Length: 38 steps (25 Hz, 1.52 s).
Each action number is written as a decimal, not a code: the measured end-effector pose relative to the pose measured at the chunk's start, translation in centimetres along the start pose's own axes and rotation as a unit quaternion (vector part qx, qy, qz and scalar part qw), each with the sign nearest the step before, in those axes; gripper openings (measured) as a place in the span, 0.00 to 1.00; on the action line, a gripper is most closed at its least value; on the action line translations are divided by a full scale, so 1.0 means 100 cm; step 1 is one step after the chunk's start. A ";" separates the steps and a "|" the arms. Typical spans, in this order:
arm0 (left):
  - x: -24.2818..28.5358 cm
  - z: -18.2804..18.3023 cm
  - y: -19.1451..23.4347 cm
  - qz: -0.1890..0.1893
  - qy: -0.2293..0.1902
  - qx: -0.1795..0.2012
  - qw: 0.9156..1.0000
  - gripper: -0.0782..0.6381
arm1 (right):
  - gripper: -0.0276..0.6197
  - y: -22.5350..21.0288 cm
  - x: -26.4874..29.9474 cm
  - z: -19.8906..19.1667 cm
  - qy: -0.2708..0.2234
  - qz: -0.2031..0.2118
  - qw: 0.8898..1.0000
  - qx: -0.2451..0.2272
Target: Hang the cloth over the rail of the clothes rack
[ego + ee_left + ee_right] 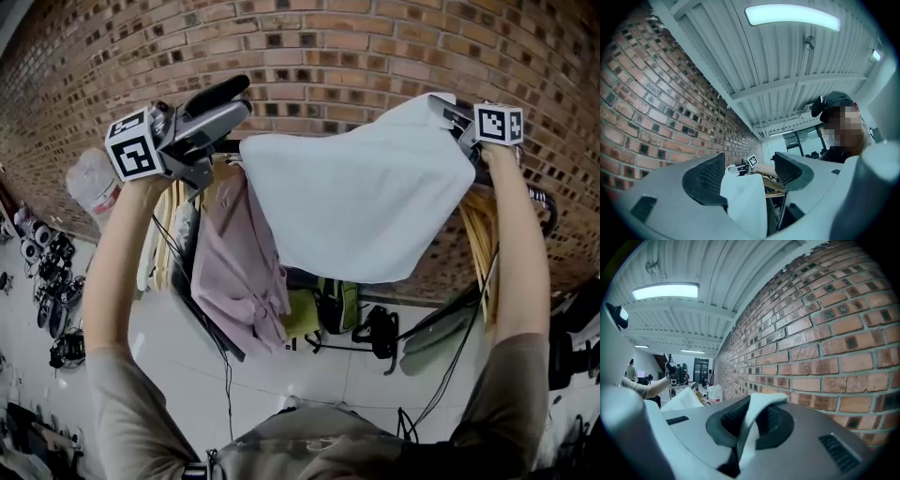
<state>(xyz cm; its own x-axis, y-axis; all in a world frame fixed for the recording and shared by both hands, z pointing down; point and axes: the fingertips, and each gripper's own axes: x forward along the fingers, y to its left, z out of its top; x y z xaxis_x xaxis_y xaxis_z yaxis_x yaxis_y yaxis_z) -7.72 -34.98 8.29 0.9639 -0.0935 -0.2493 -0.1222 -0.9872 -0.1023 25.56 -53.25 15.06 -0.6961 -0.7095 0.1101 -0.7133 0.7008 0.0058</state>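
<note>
A pale blue-white cloth (361,202) hangs spread out in front of the brick wall, draped at the height of the dark rail (547,208) of the clothes rack. My right gripper (452,111) is shut on the cloth's upper right corner; in the right gripper view the fabric (751,425) is pinched between the pads. My left gripper (244,96) is up at the left, just off the cloth's left corner, open and holding nothing. In the left gripper view the cloth (747,206) shows farther off, past the parted jaws of the left gripper (750,169).
A pink garment (239,267) hangs on the rack under the cloth's left side. Wooden hangers (480,239) hang at the right. The brick wall (328,37) is close behind. Bags (328,305) and cables lie on the tiled floor below.
</note>
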 end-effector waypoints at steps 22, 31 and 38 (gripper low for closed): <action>-0.047 -0.153 0.013 0.114 0.115 -0.094 0.982 0.59 | 0.07 0.004 0.001 -0.004 0.018 0.001 1.000 -0.019; -0.045 -0.158 0.015 0.118 0.131 -0.078 0.981 0.59 | 0.07 0.007 0.003 -0.006 0.023 0.007 0.999 -0.024; -0.048 -0.160 0.031 0.147 0.114 -0.121 0.975 0.59 | 0.07 0.014 0.001 -0.005 0.014 0.021 0.999 -0.021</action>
<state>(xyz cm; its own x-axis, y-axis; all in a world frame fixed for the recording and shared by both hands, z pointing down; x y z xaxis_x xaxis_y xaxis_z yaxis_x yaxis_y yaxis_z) -8.97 -39.70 24.59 0.9269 -0.3752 -0.0100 -0.3676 -0.9128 0.1781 24.48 -52.30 15.54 -0.7219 -0.6779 0.1386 -0.6795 0.7324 0.0430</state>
